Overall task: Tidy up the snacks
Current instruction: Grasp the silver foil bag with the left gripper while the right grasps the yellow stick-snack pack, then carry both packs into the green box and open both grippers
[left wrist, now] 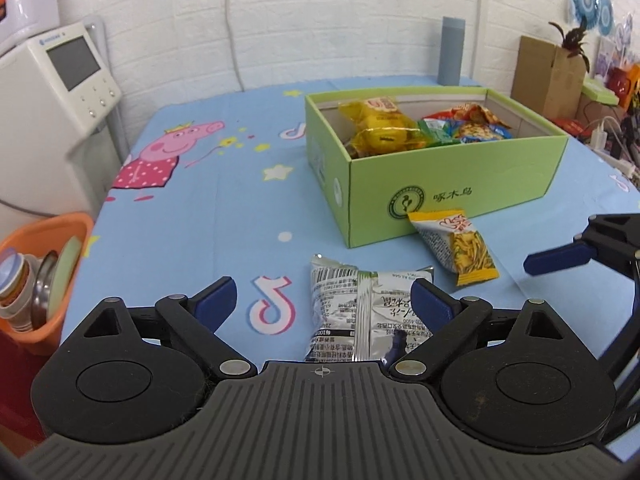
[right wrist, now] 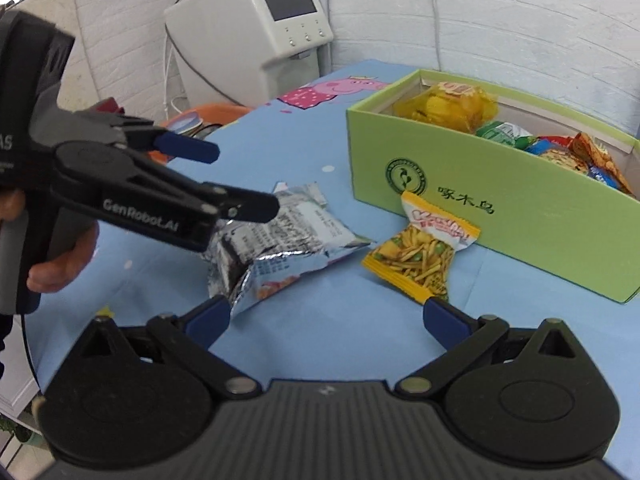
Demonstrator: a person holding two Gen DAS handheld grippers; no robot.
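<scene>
"GenRobot.AI" lettering on left tongs [right wrist: 240,180]

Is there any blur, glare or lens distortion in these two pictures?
Left wrist view: sharp; the fisheye bends the green cardboard box edges; the silver foil snack packet glints faintly. Right wrist view: the black two-finger left gripper is slightly blurred; the foil packet shows bright glare.

Silver packet [left wrist: 368,312] near end hidden behind left tool [left wrist: 324,300]; orange basket [left wrist: 44,276] cut by edge
</scene>
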